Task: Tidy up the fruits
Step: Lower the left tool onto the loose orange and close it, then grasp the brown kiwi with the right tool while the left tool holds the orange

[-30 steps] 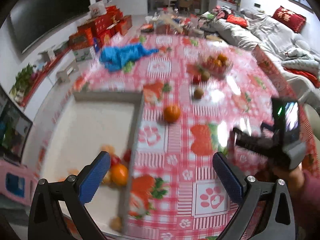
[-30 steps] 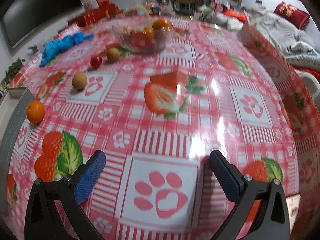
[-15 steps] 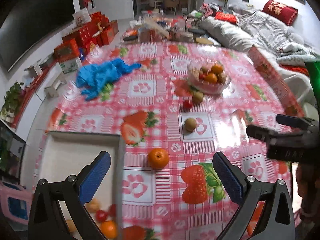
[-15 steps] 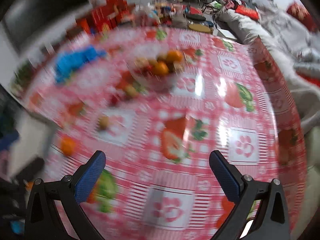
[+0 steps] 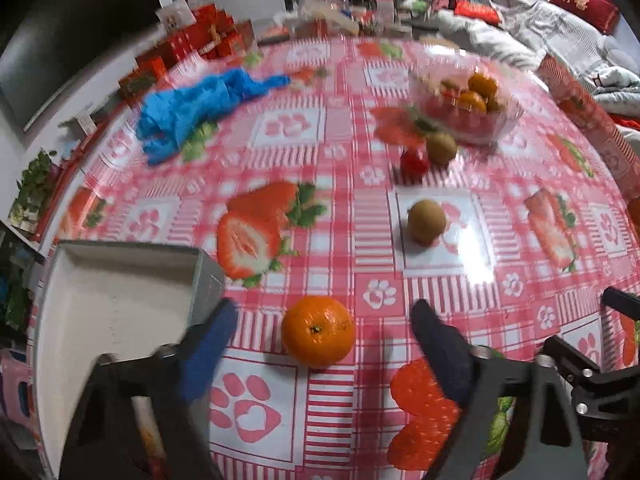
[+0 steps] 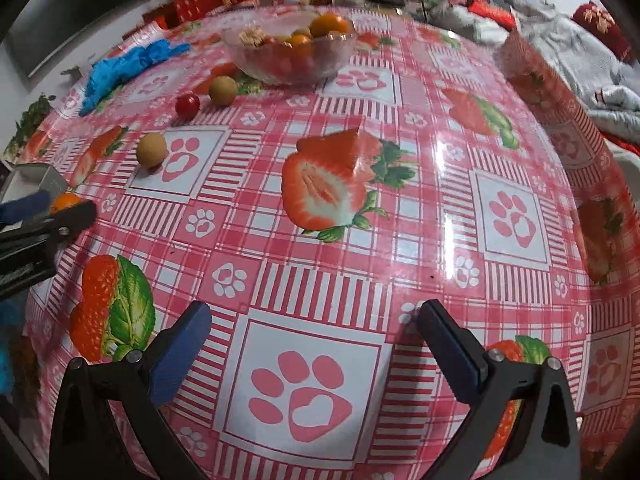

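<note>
An orange lies on the strawberry-print tablecloth between the fingers of my left gripper. The jaws are closing around it with gaps left on both sides, and neither pad touches it. Just left of it stands a grey box with a white inside. Farther off lie two kiwis, a cherry tomato and a glass bowl of fruit. My right gripper hangs open over bare tablecloth with nothing between its fingers. In its view the left gripper half hides the orange.
A crumpled blue cloth lies at the far left of the round table. Red boxes are stacked beyond the table's far edge, and a sofa with bedding is at the right. The right gripper's body shows at the lower right.
My left gripper has moved forward and down from over the box to the orange, and its jaws have narrowed. The right gripper's view swung away and came back low over the table.
</note>
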The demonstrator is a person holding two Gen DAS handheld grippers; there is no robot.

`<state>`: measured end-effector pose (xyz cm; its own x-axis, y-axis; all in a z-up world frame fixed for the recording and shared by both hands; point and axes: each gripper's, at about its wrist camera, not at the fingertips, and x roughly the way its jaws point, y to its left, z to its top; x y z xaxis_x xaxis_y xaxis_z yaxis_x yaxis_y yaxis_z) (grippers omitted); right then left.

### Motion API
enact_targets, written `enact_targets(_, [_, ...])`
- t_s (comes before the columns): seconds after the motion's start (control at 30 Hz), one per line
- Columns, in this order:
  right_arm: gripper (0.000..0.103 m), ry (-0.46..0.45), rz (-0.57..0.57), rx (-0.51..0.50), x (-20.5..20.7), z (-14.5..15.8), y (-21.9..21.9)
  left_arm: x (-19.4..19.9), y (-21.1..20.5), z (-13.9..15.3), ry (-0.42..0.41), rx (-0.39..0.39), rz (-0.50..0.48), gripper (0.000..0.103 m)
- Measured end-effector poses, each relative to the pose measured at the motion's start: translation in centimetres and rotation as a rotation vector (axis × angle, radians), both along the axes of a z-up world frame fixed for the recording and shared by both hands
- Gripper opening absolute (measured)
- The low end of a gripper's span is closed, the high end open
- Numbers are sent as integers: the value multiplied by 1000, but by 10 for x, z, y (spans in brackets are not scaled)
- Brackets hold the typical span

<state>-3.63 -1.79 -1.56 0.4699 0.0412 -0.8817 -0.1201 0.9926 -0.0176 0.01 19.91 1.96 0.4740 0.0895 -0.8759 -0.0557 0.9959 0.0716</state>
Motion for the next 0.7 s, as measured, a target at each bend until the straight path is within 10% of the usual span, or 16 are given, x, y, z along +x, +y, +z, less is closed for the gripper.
enact_targets(0.07, [103, -49, 9, 4, -6, -1, 2, 1, 0, -8, 17, -6, 7, 82])
enact_targets(0.27, [103, 53, 37, 25, -6, 8, 8, 0, -1, -8, 5, -77, 3, 38])
enact_targets(0.7, [103, 13, 92, 181, 40, 70, 58, -59, 26, 31, -88, -206, 31, 38])
